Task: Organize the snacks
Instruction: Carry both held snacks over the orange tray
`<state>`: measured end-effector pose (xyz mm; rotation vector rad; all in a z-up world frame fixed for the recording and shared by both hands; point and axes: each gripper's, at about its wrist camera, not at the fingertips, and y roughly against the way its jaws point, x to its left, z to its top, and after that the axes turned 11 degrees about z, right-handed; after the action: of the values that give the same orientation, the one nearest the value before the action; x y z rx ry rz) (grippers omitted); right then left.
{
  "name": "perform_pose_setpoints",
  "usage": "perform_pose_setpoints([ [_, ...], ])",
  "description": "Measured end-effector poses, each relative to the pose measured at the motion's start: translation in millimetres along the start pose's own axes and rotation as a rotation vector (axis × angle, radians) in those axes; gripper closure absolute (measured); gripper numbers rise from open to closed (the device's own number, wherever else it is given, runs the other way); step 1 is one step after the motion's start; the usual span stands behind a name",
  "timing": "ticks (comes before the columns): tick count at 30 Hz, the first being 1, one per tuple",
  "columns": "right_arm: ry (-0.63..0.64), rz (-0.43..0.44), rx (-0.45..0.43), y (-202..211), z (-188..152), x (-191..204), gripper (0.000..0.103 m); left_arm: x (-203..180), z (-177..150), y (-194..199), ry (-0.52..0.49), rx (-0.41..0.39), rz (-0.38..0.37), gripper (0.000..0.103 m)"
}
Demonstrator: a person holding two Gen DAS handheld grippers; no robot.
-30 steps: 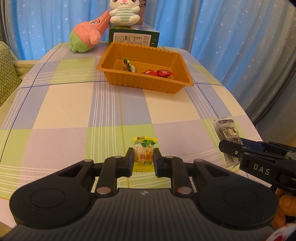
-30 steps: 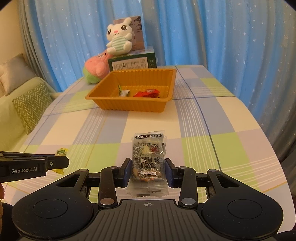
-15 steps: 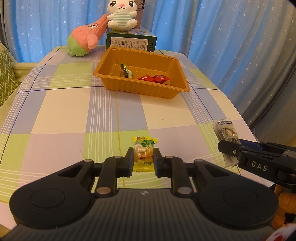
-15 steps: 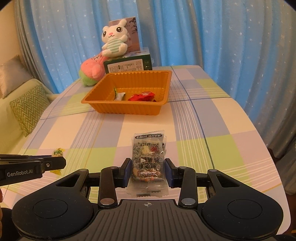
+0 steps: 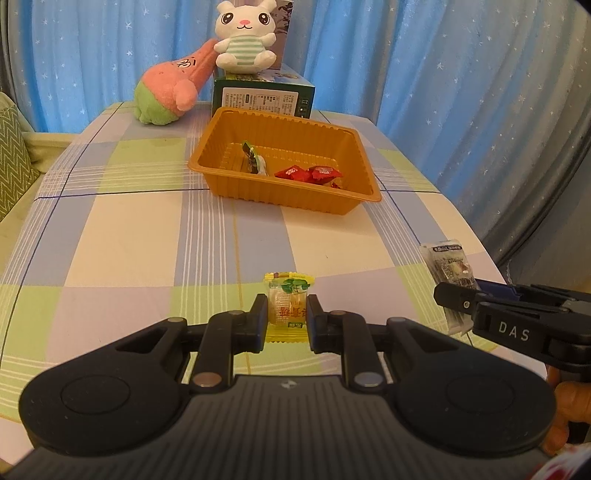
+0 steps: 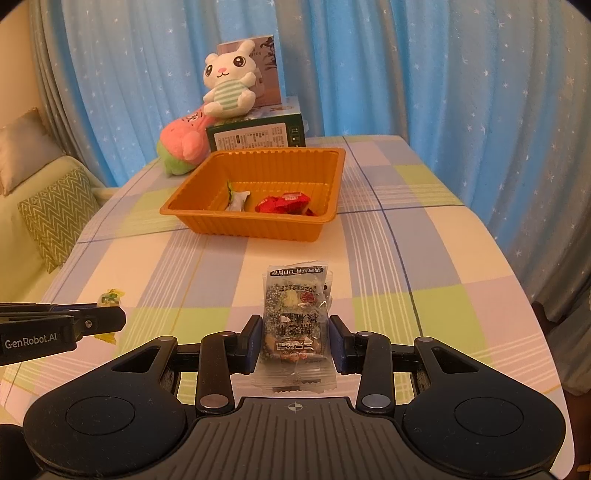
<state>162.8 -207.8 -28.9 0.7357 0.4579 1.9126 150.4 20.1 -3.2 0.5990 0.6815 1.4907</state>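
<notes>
My left gripper (image 5: 287, 314) is shut on a small yellow candy packet (image 5: 289, 301) and holds it above the checked tablecloth. My right gripper (image 6: 295, 334) is shut on a clear dark snack packet (image 6: 295, 325), also lifted; this packet also shows in the left wrist view (image 5: 448, 269). The orange tray (image 5: 286, 192) stands ahead at the table's far middle, holding a green-white sweet (image 5: 253, 162) and red wrapped sweets (image 5: 308, 173). In the right wrist view the tray (image 6: 255, 221) is ahead and slightly left, and the left gripper's fingers (image 6: 92, 321) show at the left edge.
Behind the tray stand a green box (image 5: 262, 98) with a white bunny plush (image 5: 245, 35) on top and a pink-green plush (image 5: 170, 92) beside it. Blue star curtains hang behind. A sofa with a zigzag cushion (image 6: 55, 210) lies left. The table edge curves away on the right.
Both grippers have risen and tilted while keeping hold of their packets; the tray now appears a little farther and lower in both views.
</notes>
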Motion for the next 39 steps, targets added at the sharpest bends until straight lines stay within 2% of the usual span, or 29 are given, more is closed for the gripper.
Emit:
perform_pose_setpoints([
  [8,0.018,0.005,0.001,-8.9,11.5,-0.5,0.065,3.6,10.3,-4.1,0.0,-0.006,0.001,0.084],
  [16,0.026,0.006,-0.019,-17.7,37.6,-10.7,0.065,7.6,33.2,-12.8,0.004,-0.017,-0.008,0.084],
  [39,0.056,0.064,-0.011,-91.2,129.5,-30.3,0.065,2.2,134.5,-74.9,-0.054,-0.037,-0.036,0.084],
])
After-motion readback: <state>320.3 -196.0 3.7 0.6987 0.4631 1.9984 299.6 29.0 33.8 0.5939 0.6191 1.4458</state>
